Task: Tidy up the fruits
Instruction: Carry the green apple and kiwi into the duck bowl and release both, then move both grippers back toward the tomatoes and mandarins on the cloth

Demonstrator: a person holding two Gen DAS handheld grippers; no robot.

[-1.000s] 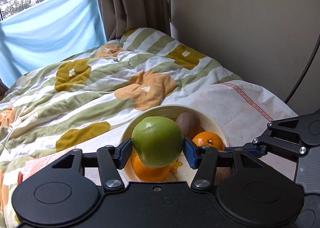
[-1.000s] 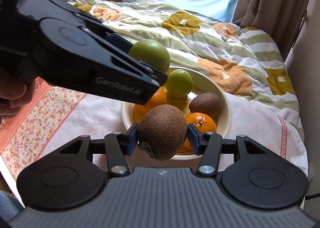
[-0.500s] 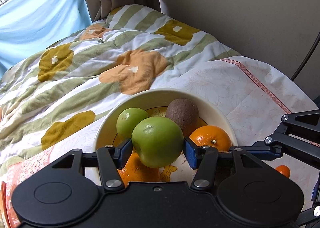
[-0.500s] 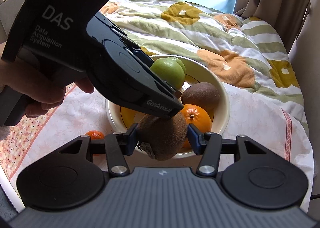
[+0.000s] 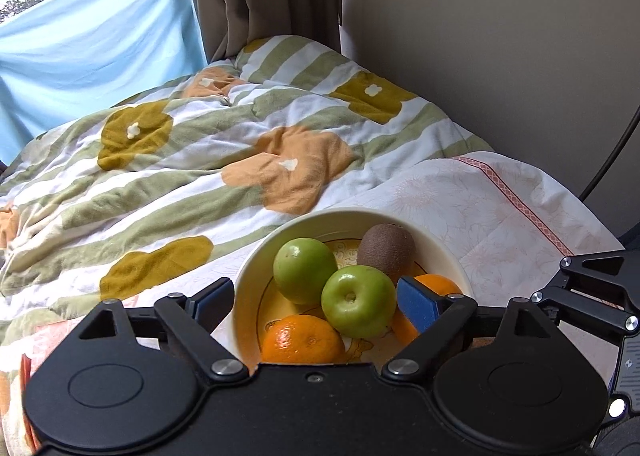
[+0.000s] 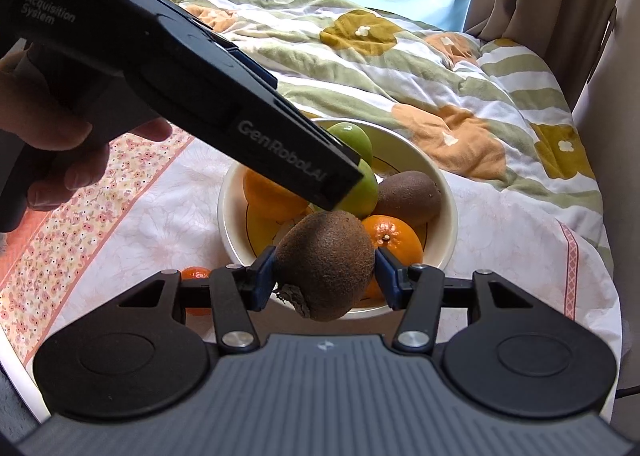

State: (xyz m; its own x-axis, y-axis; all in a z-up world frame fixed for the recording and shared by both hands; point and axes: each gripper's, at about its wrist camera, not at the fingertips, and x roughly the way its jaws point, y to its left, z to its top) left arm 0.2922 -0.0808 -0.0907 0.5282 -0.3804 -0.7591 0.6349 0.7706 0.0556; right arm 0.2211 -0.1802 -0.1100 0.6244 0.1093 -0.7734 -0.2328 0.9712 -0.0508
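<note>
Bowl (image 5: 448,252) on bed, quilt (image 5: 200,160) behind; apples (image 5: 358,302), kiwi (image 5: 386,248), oranges (image 5: 302,340) inside; small orange (image 6: 195,274) left of bowl.

Left wrist view. The black two-finger left gripper (image 5: 316,302) with blue pads hangs over a cream ceramic bowl (image 5: 448,252), its jaws opening; a round green apple (image 5: 358,306) lies between them, close against the right pad and clear of the left. In the bowl beside it: a second green apple (image 5: 304,270), a brown fuzzy kiwi (image 5: 386,252), an orange mandarin (image 5: 302,340) at the near rim, and another mandarin (image 5: 438,284) partly hidden by the right pad. The bowl rests on a pale floral cloth (image 5: 500,216), next to a green-striped flowered quilt (image 5: 200,160). Part of the right gripper's black linkage (image 5: 596,292) enters at the right edge.
</note>
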